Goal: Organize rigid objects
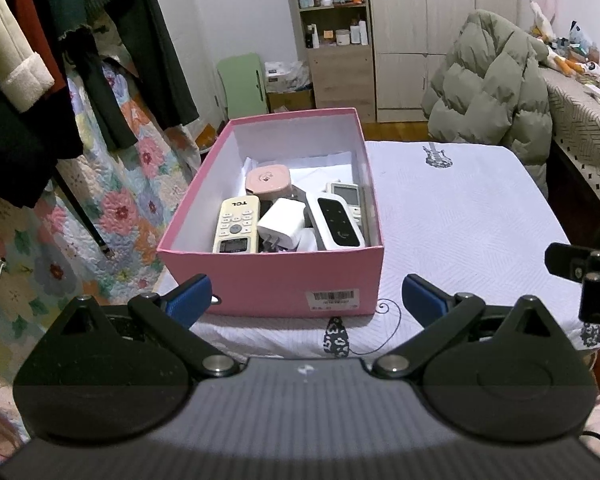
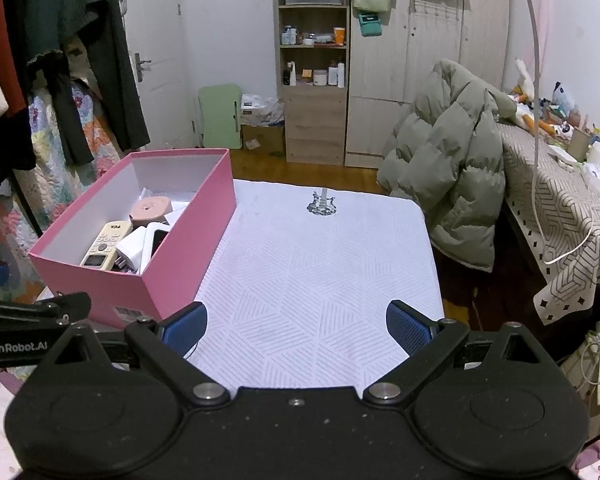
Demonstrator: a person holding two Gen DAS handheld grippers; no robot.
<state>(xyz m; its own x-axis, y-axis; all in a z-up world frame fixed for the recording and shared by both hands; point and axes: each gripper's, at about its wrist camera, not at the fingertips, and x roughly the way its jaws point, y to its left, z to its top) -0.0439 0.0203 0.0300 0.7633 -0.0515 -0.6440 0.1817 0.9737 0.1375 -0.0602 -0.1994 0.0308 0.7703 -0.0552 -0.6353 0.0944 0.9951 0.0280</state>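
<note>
A pink box [image 1: 268, 280] stands on the white-clothed table [image 1: 460, 216]. In it lie a cream TCL remote [image 1: 236, 226], a white charger plug [image 1: 281, 220], a white device with a dark screen [image 1: 337, 222], a pink round container [image 1: 268, 178] and a small white remote [image 1: 346, 194]. My left gripper [image 1: 306, 298] is open and empty, just in front of the box's near wall. My right gripper [image 2: 296, 330] is open and empty above the table's near edge, right of the box [image 2: 180, 248]. The TCL remote [image 2: 104, 245] also shows there.
A green puffer jacket [image 2: 444, 176] hangs over a chair beyond the table's far right corner. Clothes [image 1: 40, 60] hang at left over a floral quilt. A cluttered side table [image 2: 560, 184] stands at right. A wooden shelf [image 2: 314, 60] and wardrobe line the back wall.
</note>
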